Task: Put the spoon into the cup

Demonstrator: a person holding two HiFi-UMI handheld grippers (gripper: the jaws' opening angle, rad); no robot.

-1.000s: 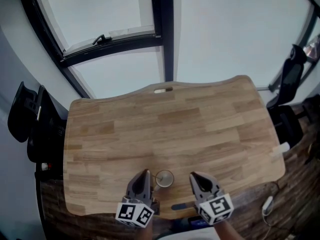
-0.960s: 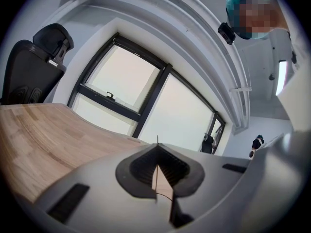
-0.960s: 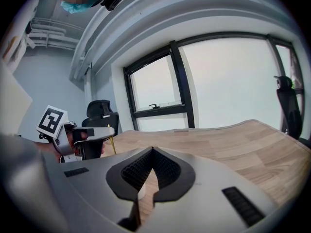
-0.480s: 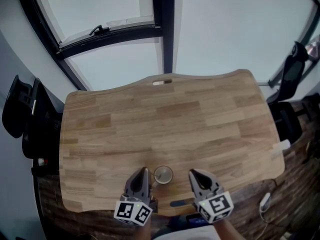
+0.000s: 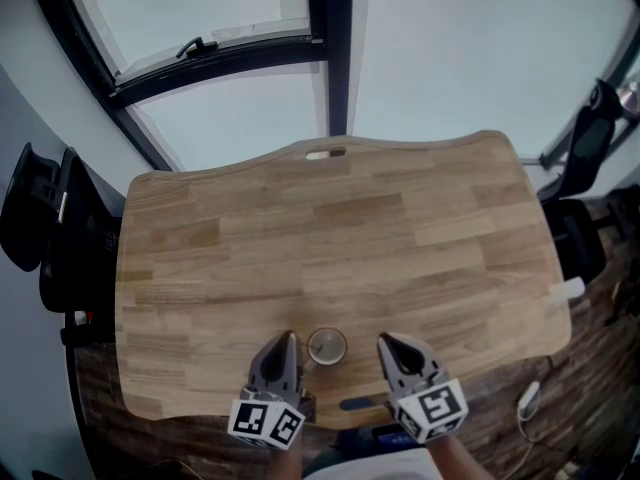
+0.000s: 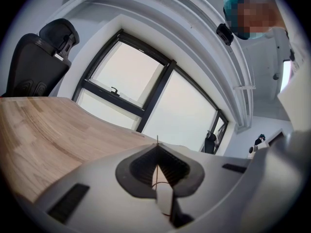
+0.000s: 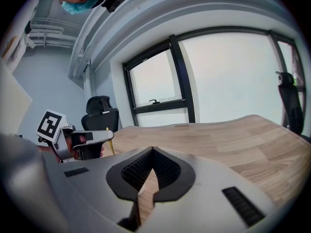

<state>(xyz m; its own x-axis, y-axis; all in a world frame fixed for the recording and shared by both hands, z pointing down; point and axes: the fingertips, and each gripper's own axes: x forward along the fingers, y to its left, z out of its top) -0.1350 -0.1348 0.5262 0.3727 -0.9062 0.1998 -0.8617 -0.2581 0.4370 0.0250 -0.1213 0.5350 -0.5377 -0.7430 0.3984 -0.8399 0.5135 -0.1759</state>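
Pale wooden bench (image 5: 400, 228) below black-framed windows, small round cup (image 5: 327, 346) near its front edge, left gripper (image 5: 289, 340) holding thin spoon (image 5: 309, 361) beside the cup, right gripper (image 5: 386, 341) opposite, jaws together.

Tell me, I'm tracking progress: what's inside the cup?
A thin spoon, clamped in the left tool, seems to dip over the cup's rim. Its lower end and the bottom can't be made out.
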